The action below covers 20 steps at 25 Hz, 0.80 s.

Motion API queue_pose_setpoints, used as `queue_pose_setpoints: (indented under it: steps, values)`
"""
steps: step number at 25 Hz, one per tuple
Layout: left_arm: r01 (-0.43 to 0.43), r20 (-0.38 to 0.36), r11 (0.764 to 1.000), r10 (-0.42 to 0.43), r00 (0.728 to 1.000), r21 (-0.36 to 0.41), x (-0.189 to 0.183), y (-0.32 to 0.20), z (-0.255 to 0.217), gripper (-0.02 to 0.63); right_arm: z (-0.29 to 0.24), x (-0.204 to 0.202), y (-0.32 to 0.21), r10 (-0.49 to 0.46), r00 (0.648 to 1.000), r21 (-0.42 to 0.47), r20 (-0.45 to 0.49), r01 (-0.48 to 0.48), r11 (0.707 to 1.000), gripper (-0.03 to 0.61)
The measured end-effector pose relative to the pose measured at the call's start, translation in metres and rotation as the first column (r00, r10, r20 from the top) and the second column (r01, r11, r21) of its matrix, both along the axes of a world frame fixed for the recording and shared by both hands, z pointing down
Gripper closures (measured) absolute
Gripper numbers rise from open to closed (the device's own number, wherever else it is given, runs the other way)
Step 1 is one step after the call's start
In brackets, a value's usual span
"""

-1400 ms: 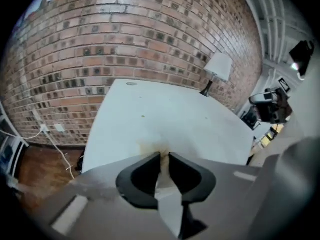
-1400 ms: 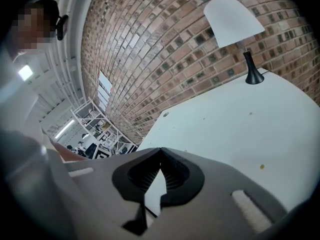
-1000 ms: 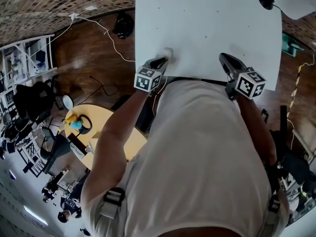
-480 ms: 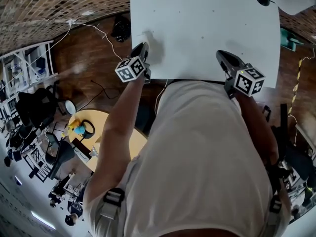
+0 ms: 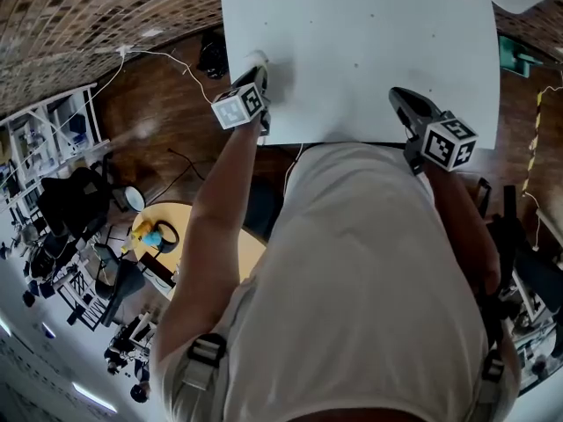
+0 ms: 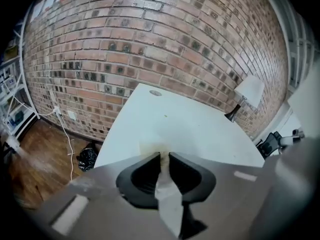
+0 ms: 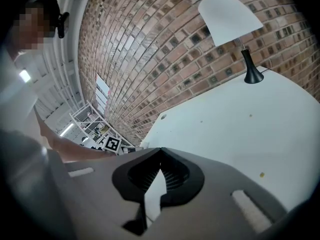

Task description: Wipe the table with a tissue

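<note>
The left gripper was pinching the tissue. A white strip of it ran back between the two dark pads, and its front end was pushed down at the tips against the counter. Just ahead of the tips lay a faint yellowish patch; whether that was bunched tissue or a smear on the surface could not be told. In the head view this gripper sat at the counter's near-left corner, close to the left edge, angled downward.

The right gripper had its jaws pressed together at the tips with nothing between them. It hung over the near edge on the right side, well apart from the tissue.

The step in hand looked like the wiping stroke itself, worked along the left margin. Most of the white top further in showed a few small specks not yet reached, so the job seemed only partly done. The next move would probably call for keeping downward pressure while dragging the tissue across toward the middle and the far side, where a lamp stood by the brick wall — without letting the thin strip slip out of the pads.
</note>
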State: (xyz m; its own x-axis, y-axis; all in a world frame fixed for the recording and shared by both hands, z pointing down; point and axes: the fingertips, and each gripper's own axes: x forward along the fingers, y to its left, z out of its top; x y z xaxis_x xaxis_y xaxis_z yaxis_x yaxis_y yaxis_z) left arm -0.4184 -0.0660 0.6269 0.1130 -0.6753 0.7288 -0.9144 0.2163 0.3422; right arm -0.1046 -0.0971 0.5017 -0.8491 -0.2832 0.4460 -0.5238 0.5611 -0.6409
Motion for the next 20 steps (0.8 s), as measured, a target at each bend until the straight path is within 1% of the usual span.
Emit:
queue_pose_setpoints:
  steps: [1,5,7,10,13,17,20]
  values:
    - [-0.005,0.01,1.0,0.005,1.0,0.0,0.001,-0.002,-0.002,0.555,0.0,0.001,-0.001,0.003,1.0,-0.001,0.0,-0.003,1.0,0.571]
    - [-0.049,0.091,0.999,0.05,0.995,-0.018,0.004,-0.009,-0.011,0.555,0.001,0.005,-0.001,0.015,1.0,-0.003,0.0,-0.015,1.0,0.571]
    - [-0.065,0.103,0.998,0.066,0.992,-0.018,0.007,-0.012,-0.012,0.555,0.001,0.007,0.0,0.019,1.0,-0.005,-0.001,-0.019,1.0,0.571]
    - [-0.103,0.103,0.995,0.104,0.989,-0.014,0.014,-0.017,-0.012,0.555,0.002,0.009,0.001,0.02,1.0,-0.005,-0.002,-0.02,1.0,0.571]
    - [-0.163,0.101,0.986,0.164,0.981,-0.021,0.027,-0.025,-0.012,0.557,0.003,0.009,0.0,0.017,1.0,-0.008,-0.007,-0.017,1.0,0.571]
    - [-0.269,0.053,0.963,0.271,0.961,-0.031,0.058,-0.028,-0.01,0.557,0.003,0.004,0.001,0.011,1.0,-0.011,-0.008,-0.011,1.0,0.571]
    - [-0.304,0.012,0.952,0.304,0.952,-0.026,0.082,-0.024,-0.01,0.557,0.004,-0.001,0.001,0.004,1.0,-0.01,-0.003,-0.004,1.0,0.571]
